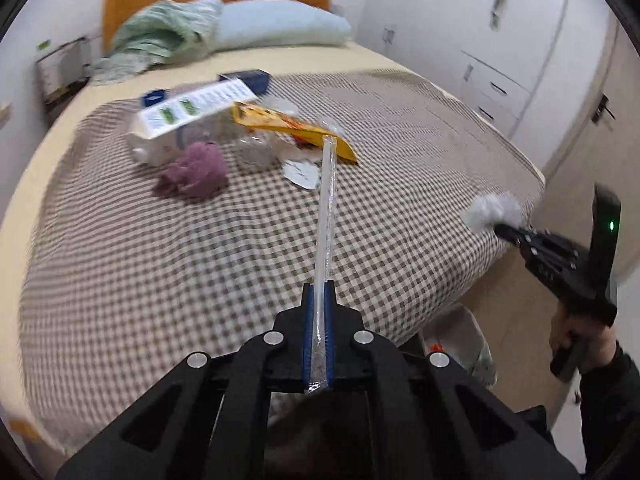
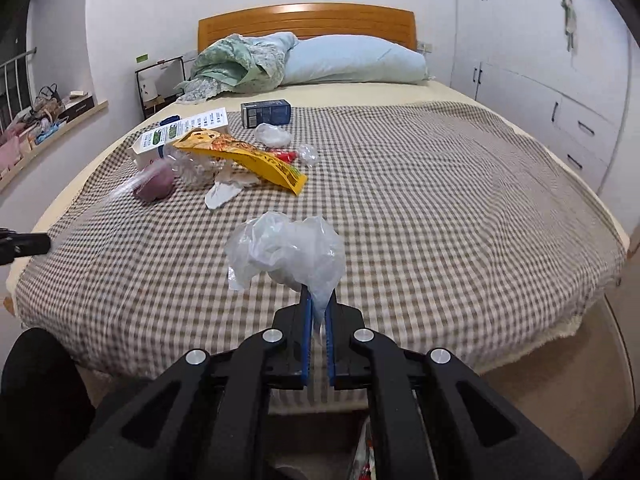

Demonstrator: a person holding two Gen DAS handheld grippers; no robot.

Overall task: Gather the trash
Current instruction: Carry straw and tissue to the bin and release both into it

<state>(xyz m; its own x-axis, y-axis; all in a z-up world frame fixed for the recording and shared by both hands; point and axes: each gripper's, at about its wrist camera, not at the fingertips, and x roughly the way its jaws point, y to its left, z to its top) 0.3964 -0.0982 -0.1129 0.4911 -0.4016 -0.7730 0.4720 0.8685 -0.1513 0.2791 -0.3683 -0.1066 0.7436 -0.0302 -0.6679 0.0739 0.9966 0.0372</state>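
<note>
My left gripper (image 1: 319,292) is shut on a long clear plastic straw wrapper (image 1: 326,216) that sticks out forward above the bed. My right gripper (image 2: 319,300) is shut on a crumpled clear plastic bag (image 2: 286,252), held over the near part of the bed; it also shows in the left wrist view (image 1: 491,211) at the bed's right edge. A pile of trash lies on the checked blanket (image 2: 420,208): a yellow snack wrapper (image 2: 244,158), a white carton (image 2: 180,132), a purple crumpled wad (image 2: 156,184), a blue box (image 2: 266,113) and clear plastic scraps (image 2: 272,135).
A bin with a clear liner (image 1: 464,336) stands on the floor by the bed's near right corner. Pillow (image 2: 352,60) and folded green quilt (image 2: 240,62) lie at the headboard. White wardrobes (image 2: 560,80) line the right wall. A bedside rack (image 2: 160,84) is at left.
</note>
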